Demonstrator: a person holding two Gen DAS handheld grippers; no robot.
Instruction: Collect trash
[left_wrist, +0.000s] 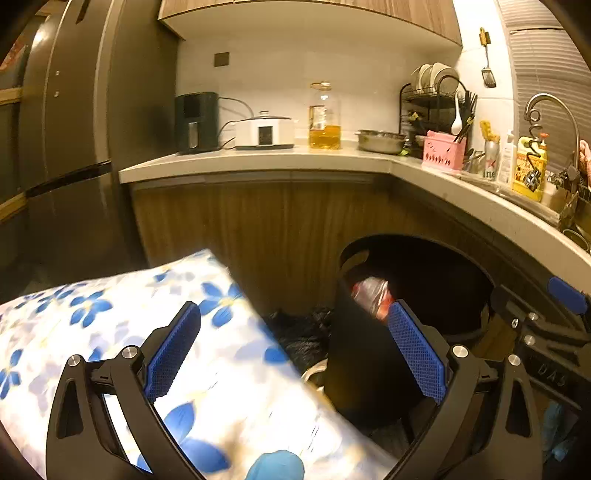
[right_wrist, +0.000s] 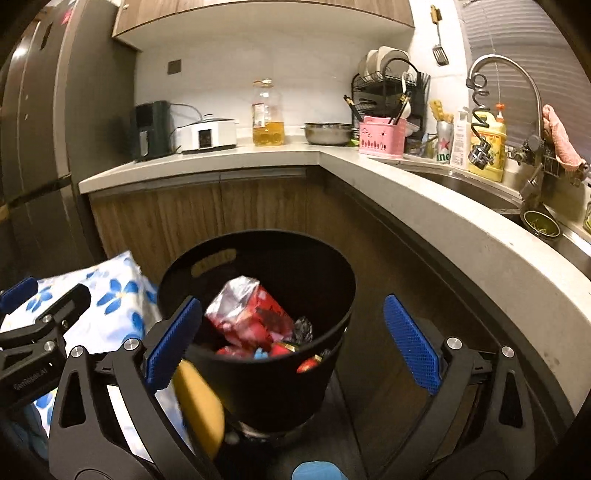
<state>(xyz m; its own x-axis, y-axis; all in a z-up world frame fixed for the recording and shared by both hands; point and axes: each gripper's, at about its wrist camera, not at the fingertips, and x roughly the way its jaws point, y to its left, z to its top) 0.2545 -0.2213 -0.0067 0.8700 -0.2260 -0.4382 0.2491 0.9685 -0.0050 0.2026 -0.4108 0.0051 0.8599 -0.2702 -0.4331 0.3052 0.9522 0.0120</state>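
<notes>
A black trash bin (right_wrist: 280, 369) stands on the floor below the counter corner, holding a red and silver wrapper (right_wrist: 243, 314) and other small trash. It also shows in the left wrist view (left_wrist: 354, 354). A white package with blue flowers (left_wrist: 110, 332) lies left of the bin, also in the right wrist view (right_wrist: 110, 302). My left gripper (left_wrist: 295, 354) is open, its left finger over the package, holding nothing. My right gripper (right_wrist: 291, 343) is open around the bin's near rim. A blurred yellow object (right_wrist: 199, 406) is by its left finger, outside the bin.
A grey counter (right_wrist: 369, 166) wraps the corner with an oil bottle (right_wrist: 267, 114), metal bowl (right_wrist: 327, 133), pink caddy (right_wrist: 382, 136), cooker (right_wrist: 207, 134) and sink with faucet (right_wrist: 491, 62). A fridge (left_wrist: 62, 147) stands at left. A black bag (left_wrist: 303, 328) lies beside the bin.
</notes>
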